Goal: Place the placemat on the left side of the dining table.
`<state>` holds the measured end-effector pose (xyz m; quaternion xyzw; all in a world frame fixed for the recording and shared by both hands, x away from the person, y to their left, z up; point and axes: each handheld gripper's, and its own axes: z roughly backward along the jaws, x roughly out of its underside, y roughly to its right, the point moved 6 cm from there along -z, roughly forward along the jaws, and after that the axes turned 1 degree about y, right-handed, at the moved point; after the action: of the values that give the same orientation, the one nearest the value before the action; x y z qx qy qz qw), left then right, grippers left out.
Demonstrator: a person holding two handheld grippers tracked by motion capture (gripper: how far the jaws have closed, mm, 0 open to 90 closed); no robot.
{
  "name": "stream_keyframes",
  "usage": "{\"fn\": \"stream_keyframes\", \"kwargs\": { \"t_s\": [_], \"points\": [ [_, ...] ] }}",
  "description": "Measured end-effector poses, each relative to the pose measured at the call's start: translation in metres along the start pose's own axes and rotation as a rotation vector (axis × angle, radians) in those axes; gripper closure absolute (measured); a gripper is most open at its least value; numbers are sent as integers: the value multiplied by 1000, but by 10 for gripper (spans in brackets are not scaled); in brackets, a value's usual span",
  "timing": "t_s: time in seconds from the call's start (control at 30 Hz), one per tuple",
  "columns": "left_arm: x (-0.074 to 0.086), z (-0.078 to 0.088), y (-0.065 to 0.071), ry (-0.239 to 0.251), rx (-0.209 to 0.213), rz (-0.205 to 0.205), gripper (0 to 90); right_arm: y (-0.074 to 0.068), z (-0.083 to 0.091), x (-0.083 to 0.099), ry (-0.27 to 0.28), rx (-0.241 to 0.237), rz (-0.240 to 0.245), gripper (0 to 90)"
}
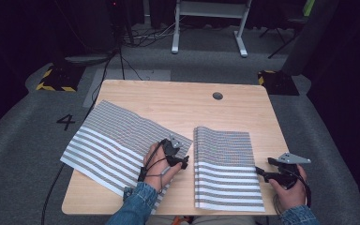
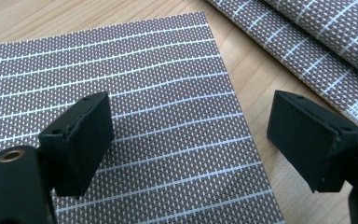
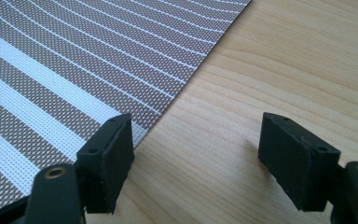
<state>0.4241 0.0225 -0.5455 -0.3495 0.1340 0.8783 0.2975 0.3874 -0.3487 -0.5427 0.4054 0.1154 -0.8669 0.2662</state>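
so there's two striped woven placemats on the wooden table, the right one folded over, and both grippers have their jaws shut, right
Not quite: both pairs of jaws stand open with nothing between them, as each gripper view shows. The left gripper hangs over the flat placemat, the right gripper beside the folded placemat on the table.

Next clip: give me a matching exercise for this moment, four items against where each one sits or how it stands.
Items
1. flat mat
2. folded mat
3. left gripper
4. right gripper

Places or states
A. jaws open over bare wood at a mat's right edge
B. spread out at the table's left, overhanging its edge
C. doubled over, right of centre
D. jaws open above the near corner of the spread-out mat

Pairs: 1-B, 2-C, 3-D, 4-A
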Motion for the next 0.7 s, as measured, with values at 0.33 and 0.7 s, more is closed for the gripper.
{"fn": "stream_keyframes", "kwargs": {
  "t_s": [0.33, 0.7],
  "points": [
    [0, 6, -18, 49, -39, 23, 523, 0, 0, 0, 0, 0, -1, 266],
    [0, 10, -29, 36, -33, 14, 859, 0, 0, 0, 0, 0, 0, 266]
  ]
}}
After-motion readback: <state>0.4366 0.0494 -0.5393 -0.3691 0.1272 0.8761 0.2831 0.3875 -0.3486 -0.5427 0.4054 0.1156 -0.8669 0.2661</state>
